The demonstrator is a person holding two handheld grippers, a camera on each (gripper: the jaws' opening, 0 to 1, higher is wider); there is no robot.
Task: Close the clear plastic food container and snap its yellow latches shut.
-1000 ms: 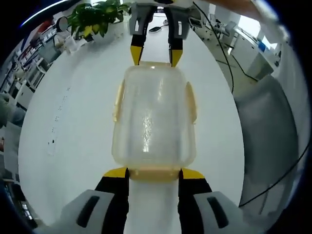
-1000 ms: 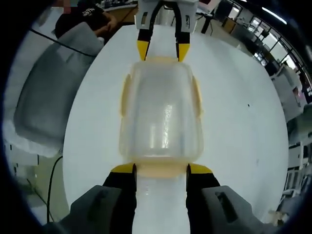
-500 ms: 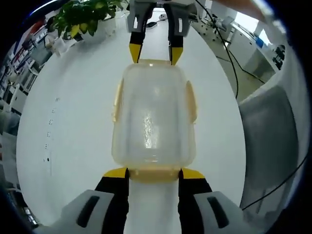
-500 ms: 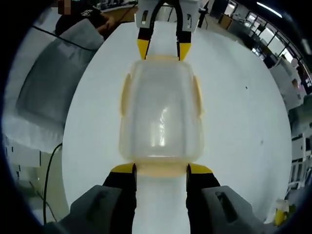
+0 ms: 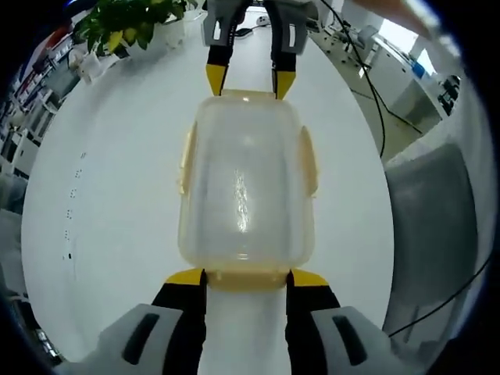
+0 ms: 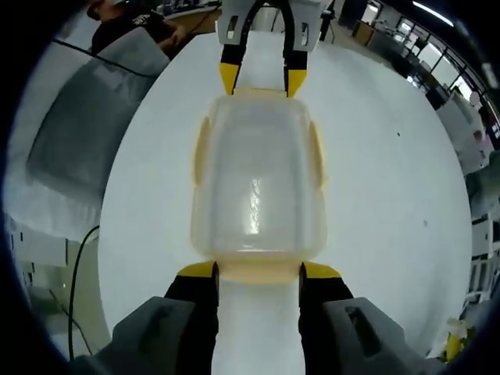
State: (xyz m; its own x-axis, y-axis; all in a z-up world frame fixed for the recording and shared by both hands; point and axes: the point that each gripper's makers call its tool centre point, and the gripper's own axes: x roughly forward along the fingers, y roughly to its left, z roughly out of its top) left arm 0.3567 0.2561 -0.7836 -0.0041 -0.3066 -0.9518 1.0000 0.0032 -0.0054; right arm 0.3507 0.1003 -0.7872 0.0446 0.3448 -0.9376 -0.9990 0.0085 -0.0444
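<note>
Container (image 5: pixel 246 187) sits lid-on between both grippers on the white table (image 5: pixel 117 203). Left gripper (image 5: pixel 246 277) and right gripper (image 6: pixel 258 271) have jaws spread, each bracketing an end latch. Left gripper view catches a potted plant (image 5: pixel 129 19); right gripper view a grey chair (image 6: pixel 82 125).

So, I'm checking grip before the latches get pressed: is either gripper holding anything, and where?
The container sits between both grippers, left gripper and right gripper at opposite end latches. Whether either grips cannot be told.

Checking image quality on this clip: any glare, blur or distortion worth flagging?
Left gripper view: a bright streak of glare on the clear container; fisheye bends the white table edge. Right gripper view: similar glare on the container; both sharp at centre, the background smeared toward the edges.
</note>
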